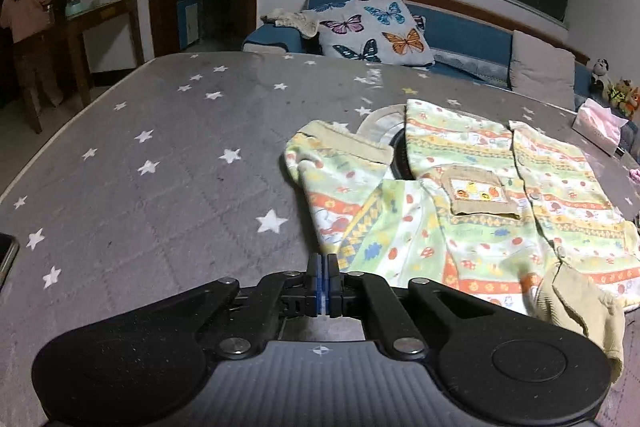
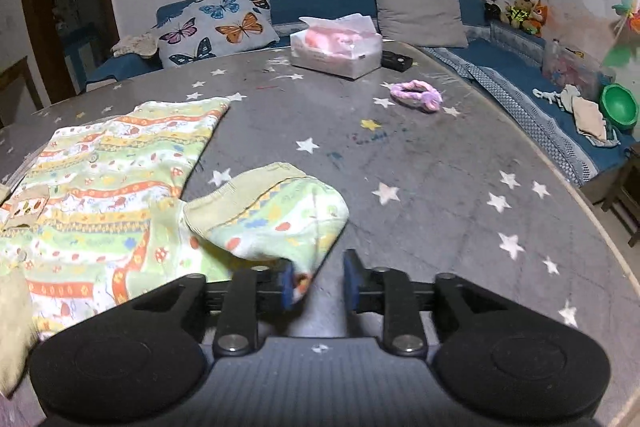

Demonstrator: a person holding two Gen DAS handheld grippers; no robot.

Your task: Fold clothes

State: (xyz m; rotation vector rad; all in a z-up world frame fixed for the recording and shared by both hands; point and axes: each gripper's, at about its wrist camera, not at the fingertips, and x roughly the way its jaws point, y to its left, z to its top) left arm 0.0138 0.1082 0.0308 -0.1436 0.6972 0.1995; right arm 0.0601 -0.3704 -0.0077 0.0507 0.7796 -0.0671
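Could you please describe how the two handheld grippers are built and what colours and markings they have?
Both the left gripper and right gripper have matte black linkage arms with silver rivets, rounded black lobes on each side, a ribbed grey base with a small crosshair mark, and blue fingertips. No cables or sleeves are visible.

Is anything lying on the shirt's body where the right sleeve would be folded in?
Nothing visible does. The sleeve lies by the open right gripper, and the shirt shows only its own pocket and buttons. The tissue box and pink hair tie sit farther back on the table.
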